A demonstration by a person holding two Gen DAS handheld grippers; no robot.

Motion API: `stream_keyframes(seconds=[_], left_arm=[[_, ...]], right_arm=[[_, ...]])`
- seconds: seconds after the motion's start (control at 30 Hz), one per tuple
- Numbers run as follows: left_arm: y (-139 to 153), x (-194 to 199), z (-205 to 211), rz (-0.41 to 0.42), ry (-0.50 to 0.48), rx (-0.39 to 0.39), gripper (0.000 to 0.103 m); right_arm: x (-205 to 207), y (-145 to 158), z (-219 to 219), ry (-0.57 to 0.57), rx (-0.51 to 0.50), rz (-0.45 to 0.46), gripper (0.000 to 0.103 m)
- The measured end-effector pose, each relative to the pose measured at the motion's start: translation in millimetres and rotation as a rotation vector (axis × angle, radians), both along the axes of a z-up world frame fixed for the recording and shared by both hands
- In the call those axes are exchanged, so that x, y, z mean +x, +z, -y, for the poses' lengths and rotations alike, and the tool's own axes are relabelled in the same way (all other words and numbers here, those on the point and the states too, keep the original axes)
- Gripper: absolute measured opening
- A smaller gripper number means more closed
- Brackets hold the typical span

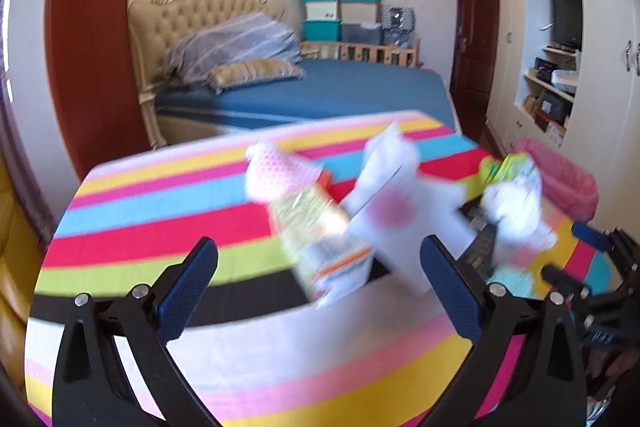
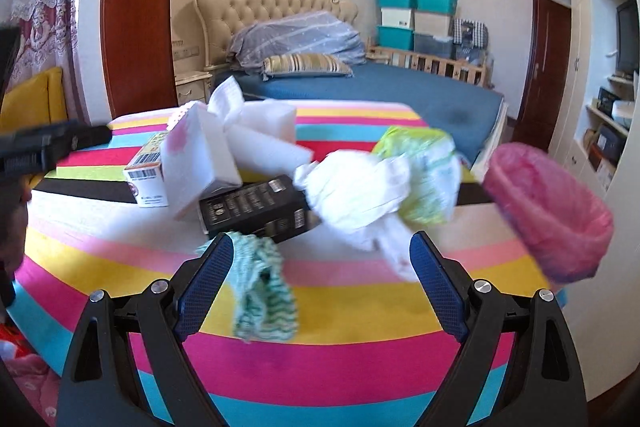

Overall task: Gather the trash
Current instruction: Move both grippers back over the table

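Trash lies on a table with a striped cloth (image 2: pixel 320 359). In the right wrist view I see a green-and-white cloth scrap (image 2: pixel 262 291), a black box (image 2: pixel 256 209), a white box with a pink spot (image 2: pixel 196 163), a small barcode carton (image 2: pixel 146 173), a crumpled white paper (image 2: pixel 352 195) and a green-yellow wrapper (image 2: pixel 430 167). My right gripper (image 2: pixel 322 279) is open, its left finger beside the cloth scrap. My left gripper (image 1: pixel 318 287) is open and empty, just short of a blurred carton (image 1: pixel 320 239) and the white box (image 1: pixel 396 215). A pink-lined bin (image 2: pixel 548 203) stands at the table's right edge.
The bin also shows in the left wrist view (image 1: pixel 560 183), with the right gripper (image 1: pixel 580 267) below it. A bed (image 2: pixel 380 87) with pillows lies behind the table. Cabinets and shelves (image 1: pixel 556 75) line the right wall. A yellow chair (image 2: pixel 32 99) is at left.
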State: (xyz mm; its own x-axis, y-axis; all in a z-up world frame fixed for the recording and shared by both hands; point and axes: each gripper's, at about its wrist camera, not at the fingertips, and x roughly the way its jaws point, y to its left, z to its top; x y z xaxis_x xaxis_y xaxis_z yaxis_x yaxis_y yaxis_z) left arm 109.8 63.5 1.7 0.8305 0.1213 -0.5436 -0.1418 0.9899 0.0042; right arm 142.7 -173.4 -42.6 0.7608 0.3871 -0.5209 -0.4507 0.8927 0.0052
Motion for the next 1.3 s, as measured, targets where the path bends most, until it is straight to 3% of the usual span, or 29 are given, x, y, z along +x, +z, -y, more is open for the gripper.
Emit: stream_keyframes(seconds=[0.27, 0.7, 0.97, 1.3], left_arm=[[-41.6, -8.9, -30.6, -0.075, 0.05, -0.06, 0.098], [-40.9, -11.9, -26.8, -0.045, 0.092, -0.027, 0.093], [-41.0, -11.9, -13.8, -0.042, 0.082, 0.035, 0.093], [-43.1, -9.7, -11.2, -0.053, 0.095, 0.051, 0.093]], right_arm=[[0.0, -11.1, -26.4, 0.032, -0.048, -0.034, 0.084], [8.6, -22.1, -39.6, 0.045, -0.072, -0.07, 0.084], [14.4, -28.3, -48.5, 0.053, -0.114, -0.102, 0.071], [11.1, -32.9, -52.2, 0.055, -0.144, -0.095, 0.057]])
